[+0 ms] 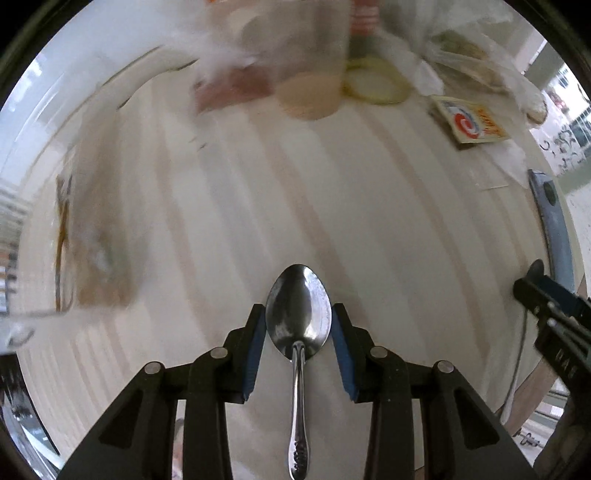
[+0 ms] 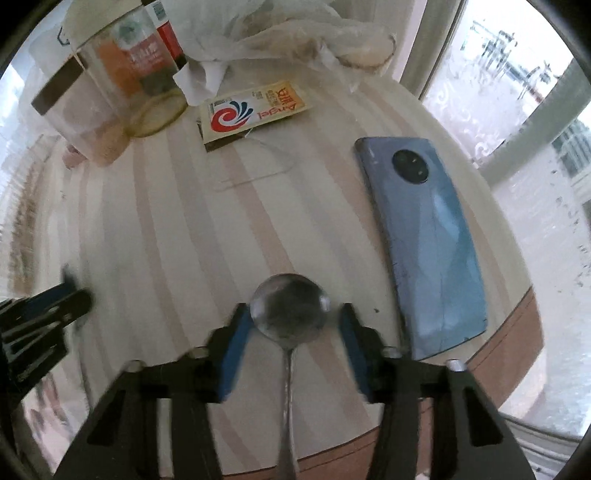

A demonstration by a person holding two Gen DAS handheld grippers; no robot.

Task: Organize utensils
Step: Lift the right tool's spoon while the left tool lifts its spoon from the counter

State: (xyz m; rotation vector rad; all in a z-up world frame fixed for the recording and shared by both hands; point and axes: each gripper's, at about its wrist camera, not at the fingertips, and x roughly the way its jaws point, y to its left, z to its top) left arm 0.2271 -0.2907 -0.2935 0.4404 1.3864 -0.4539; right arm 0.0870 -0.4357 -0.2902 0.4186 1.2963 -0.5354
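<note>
Striped in cream and tan, the round worktop (image 1: 369, 206) sits by a bright window, and both grippers point down at it. Between the blue pads of the left gripper (image 1: 298, 325) lies an oval steel spoon (image 1: 298, 314), bowl forward and handle running back under the tool; the jaws flank the bowl closely, the left pad looking to touch its edge, the right one just off it. The right gripper (image 2: 290, 325) has its jaws spread wider around a rounder spoon (image 2: 287, 314), slim gaps showing on both sides, though blur softens the edges. Just right of that spoon lies a blue phone (image 2: 432, 240), camera side up. Farther back are a yellow yeast packet (image 2: 255, 110), a clear glass jar (image 2: 122, 74) and crumpled white plastic bags (image 2: 295, 33).
</note>
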